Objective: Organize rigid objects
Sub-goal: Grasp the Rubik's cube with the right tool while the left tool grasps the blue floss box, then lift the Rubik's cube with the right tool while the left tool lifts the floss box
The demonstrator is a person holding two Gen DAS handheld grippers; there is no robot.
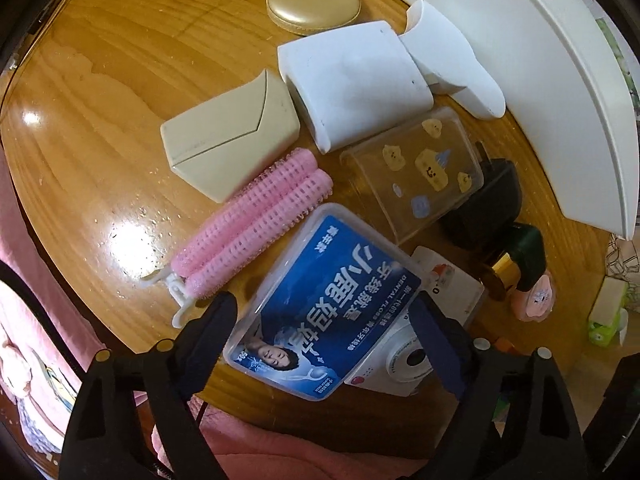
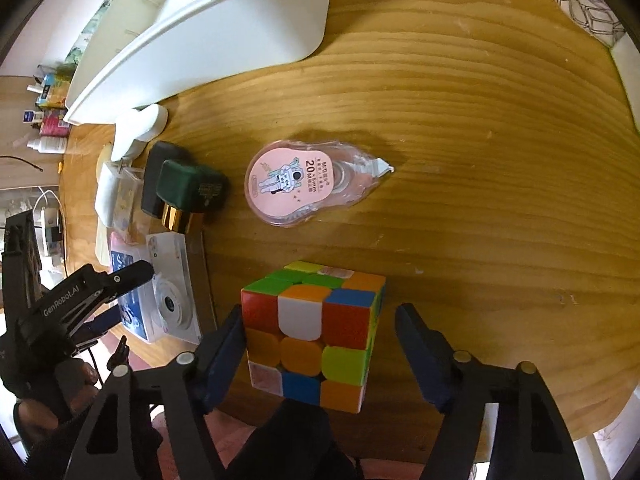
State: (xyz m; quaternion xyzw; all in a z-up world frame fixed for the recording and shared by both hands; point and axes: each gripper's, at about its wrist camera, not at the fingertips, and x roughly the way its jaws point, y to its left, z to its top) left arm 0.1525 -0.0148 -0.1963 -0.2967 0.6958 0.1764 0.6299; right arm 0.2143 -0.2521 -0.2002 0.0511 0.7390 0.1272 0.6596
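Observation:
A blue-labelled clear dental floss box (image 1: 320,308) lies partly on a white instant camera (image 1: 400,364) at the wooden table's near edge. My left gripper (image 1: 325,304) points down over it, open, one finger on each side of the box. In the right wrist view a scrambled colour cube (image 2: 312,336) stands near the table edge between the fingers of my right gripper (image 2: 320,310). The left pad is against the cube's side and the right pad stands clear of it. The left gripper (image 2: 128,296) shows at the left of that view.
Pink hair rollers (image 1: 252,224), a beige case (image 1: 232,140), a white box (image 1: 352,84), a gold compact (image 1: 312,2), a clear sticker box (image 1: 420,168), a black charger (image 1: 488,200) and a green bottle (image 1: 520,256) crowd the table. A white tray (image 2: 220,28) stands behind; pink correction tape (image 2: 296,184) lies mid-table.

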